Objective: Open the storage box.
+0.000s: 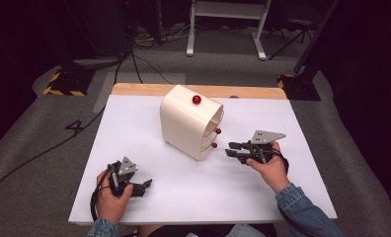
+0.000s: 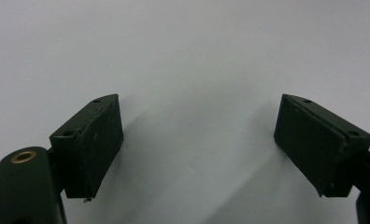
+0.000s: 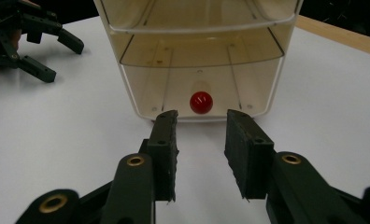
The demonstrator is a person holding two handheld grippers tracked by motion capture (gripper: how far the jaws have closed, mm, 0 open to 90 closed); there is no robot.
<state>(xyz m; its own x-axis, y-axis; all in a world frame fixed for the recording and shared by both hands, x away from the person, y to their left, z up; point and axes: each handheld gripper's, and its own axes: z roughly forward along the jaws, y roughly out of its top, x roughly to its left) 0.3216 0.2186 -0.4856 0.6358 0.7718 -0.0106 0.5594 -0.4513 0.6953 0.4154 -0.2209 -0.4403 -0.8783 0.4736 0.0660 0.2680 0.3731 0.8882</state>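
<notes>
we count one cream drawer cabinet (image 1: 188, 123) on one white table (image 1: 149, 143). we see three red knobs (image 1: 197, 99) and two grippers (image 1: 145, 186).

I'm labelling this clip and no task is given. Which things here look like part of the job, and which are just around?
Likely part of the job:
- cream drawer unit
- bottom drawer's red knob, right in front of the open right gripper
- left gripper, open, resting on the white table

Just around:
- white desk legs
- floor cables

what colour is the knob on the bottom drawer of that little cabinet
Red, a shiny round knob on the cream drawer cabinet. It shows best in the right gripper view.
</notes>
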